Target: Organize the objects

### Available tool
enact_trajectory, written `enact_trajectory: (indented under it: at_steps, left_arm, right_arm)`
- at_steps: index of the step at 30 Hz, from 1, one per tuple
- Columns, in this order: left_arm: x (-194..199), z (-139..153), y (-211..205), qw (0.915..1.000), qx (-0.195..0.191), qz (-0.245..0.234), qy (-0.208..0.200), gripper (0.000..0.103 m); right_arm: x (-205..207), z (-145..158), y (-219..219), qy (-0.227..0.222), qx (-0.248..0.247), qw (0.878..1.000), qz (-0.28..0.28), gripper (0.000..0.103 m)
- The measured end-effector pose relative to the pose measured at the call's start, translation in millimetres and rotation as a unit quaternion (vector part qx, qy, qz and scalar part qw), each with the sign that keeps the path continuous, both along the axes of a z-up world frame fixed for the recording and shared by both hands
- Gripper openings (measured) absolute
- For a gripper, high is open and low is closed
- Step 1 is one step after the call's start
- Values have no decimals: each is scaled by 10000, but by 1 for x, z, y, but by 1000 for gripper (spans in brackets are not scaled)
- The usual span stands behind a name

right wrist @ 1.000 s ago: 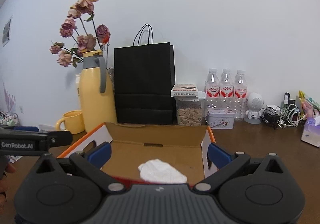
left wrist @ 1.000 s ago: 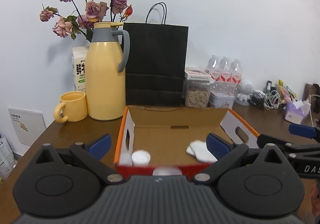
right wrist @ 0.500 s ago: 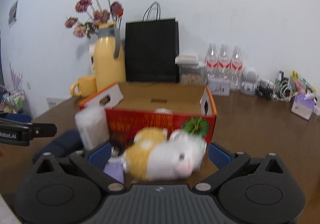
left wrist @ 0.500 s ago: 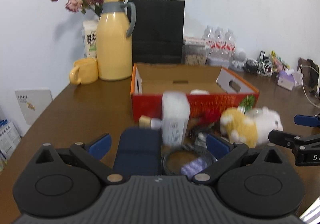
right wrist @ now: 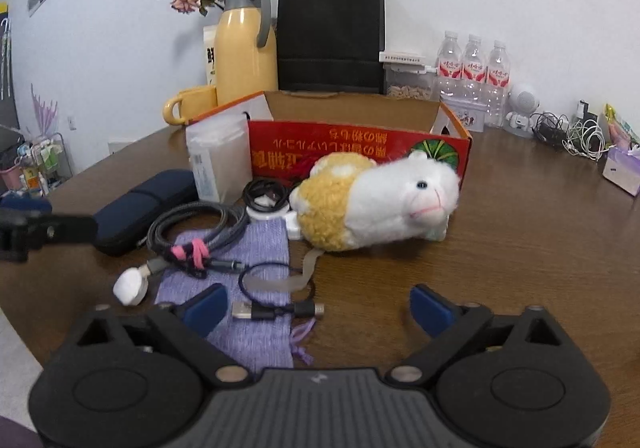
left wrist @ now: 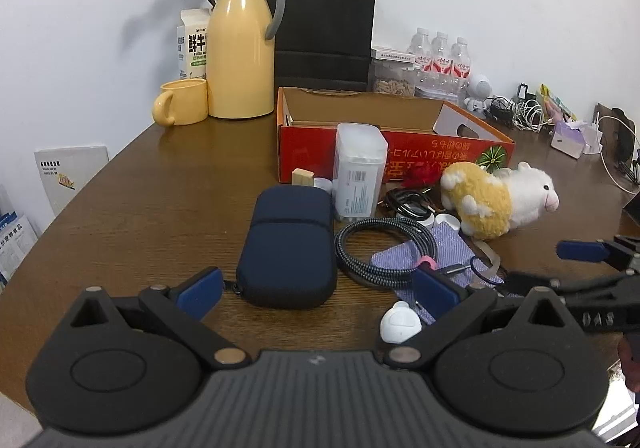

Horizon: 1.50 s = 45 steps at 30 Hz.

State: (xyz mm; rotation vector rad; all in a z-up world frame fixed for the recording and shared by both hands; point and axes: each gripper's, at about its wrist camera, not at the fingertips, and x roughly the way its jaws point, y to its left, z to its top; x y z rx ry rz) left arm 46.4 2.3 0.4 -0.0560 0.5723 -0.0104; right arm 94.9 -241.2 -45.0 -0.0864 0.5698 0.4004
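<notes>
My left gripper (left wrist: pixel 318 292) is open, low over the table, with the near end of a navy zip pouch (left wrist: pixel 288 248) between its fingertips, untouched. My right gripper (right wrist: pixel 318 308) is open with its jaws closing; a short black USB cable (right wrist: pixel 276 310) on a purple cloth (right wrist: pixel 256 244) lies between them, not pressed. Just ahead lies a white and yellow plush sheep (right wrist: pixel 376 204). Behind the clutter stands the red cardboard box (right wrist: pixel 360 144), open at the top. A braided cable coil (left wrist: pixel 384 248) and a clear swab box (left wrist: pixel 360 172) sit beside the pouch.
A yellow thermos (left wrist: pixel 240 48), yellow mug (left wrist: pixel 182 108), black paper bag (left wrist: pixel 324 28) and water bottles (left wrist: pixel 440 60) line the wall. A white round charger (left wrist: pixel 400 326) lies by the left gripper's right finger. Tangled cords (right wrist: pixel 576 132) and a tissue box (right wrist: pixel 622 168) sit at the far right.
Both grippers have pulled back from over the box and sunk toward the table, so the clutter in front of the box has come into view. The right jaws have narrowed a little.
</notes>
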Motion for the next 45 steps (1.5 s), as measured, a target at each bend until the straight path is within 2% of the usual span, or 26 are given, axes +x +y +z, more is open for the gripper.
enact_trajectory:
  at_steps: [1, 3, 6, 11, 17, 21, 24, 28, 29, 30, 31, 32, 33, 45]
  left_arm:
    - [0, 0, 0, 10000, -5, 6, -4, 103]
    - [0, 0, 0, 10000, -14, 14, -6, 103]
    - [0, -1, 0, 10000, -21, 7, 14, 103]
    - [0, -5, -1, 10000, -61, -43, 57, 103]
    - [-1, -13, -7, 9997, -67, -195, 140, 103]
    - [-1, -20, -16, 9989, -17, -419, 216, 101]
    - [2, -25, -23, 9981, 15, -555, 275, 91]
    - [9, -33, -29, 9970, 7, -678, 383, 71]
    - [10, -35, -30, 9966, -23, -716, 402, 61]
    - [11, -37, -32, 9966, -15, -734, 372, 57]
    - [10, -37, -33, 9967, 23, -744, 321, 42]
    - [10, -37, -34, 9964, 5, -783, 315, 32]
    - [10, -37, -33, 9963, -41, -802, 314, 29]
    - [-1, -25, -27, 9977, -22, -670, 83, 28]
  right_arm:
    - [4, 1, 0, -18, 13, 10000, -5, 85]
    - [11, 2, 1, -2, 27, 10000, 5, 67]
    - [24, -1, 3, 165, 66, 9998, 23, 49]
    - [33, -9, 11, 348, 89, 9992, 163, 31]
    - [28, -9, 16, 295, 134, 9988, 365, 6]
    - [26, -7, 13, 252, 224, 9988, 360, 4]
    - [22, -3, 11, 179, 305, 9988, 330, 4]
    - [15, 2, 7, 65, 381, 9987, 322, 4]
    - [14, 3, 6, 46, 399, 9987, 321, 4]
    - [13, 4, 5, 34, 416, 9986, 322, 4]
    - [11, 5, 4, 14, 435, 9985, 321, 4]
    - [10, 6, 3, -9, 448, 9985, 324, 4]
    - [8, 7, 2, -31, 458, 9984, 327, 4]
    - [-4, 17, -6, -252, 549, 9978, 285, 4]
